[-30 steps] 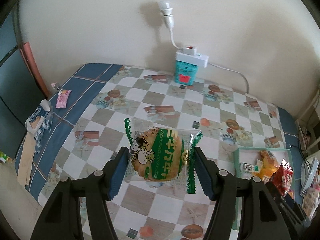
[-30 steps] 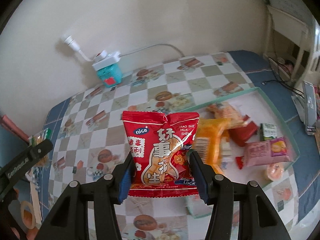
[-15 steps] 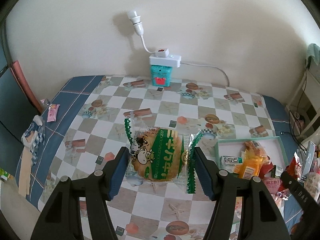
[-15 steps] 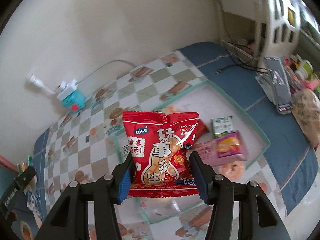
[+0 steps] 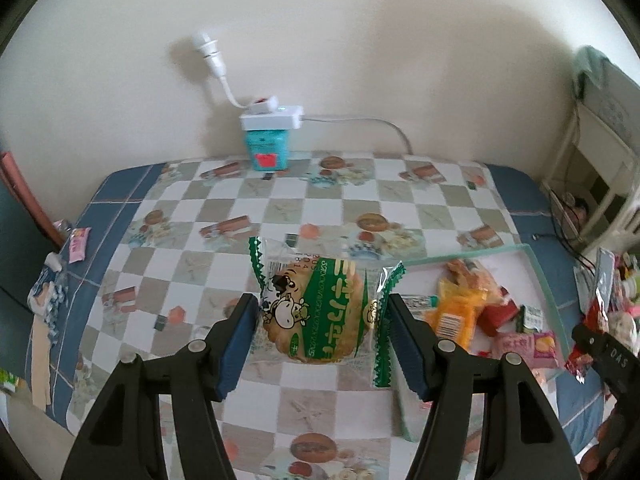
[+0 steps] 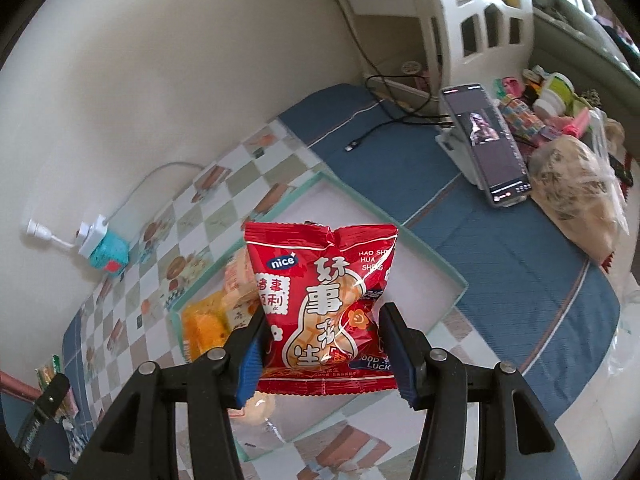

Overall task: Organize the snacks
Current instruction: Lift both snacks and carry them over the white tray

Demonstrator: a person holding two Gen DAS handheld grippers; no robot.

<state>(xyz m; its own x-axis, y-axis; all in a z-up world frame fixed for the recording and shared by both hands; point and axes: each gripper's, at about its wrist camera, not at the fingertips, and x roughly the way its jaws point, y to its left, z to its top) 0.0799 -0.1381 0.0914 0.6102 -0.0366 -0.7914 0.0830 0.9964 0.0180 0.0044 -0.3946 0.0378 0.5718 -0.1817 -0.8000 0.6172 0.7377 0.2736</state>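
1. Cracker packet [image 5: 316,316], clear with green zigzag ends, sits clamped between the pads of the left gripper [image 5: 320,344], above the checkered tablecloth [image 5: 280,208].
2. Red peanut bag [image 6: 324,304] is clamped between the jaws of the right gripper [image 6: 326,352], above the green-rimmed tray [image 6: 424,252].
3. The tray holds an orange packet [image 6: 204,328] and other snacks.
4. A phone [image 6: 488,140] leans on a stand on the blue cloth, right of the tray.
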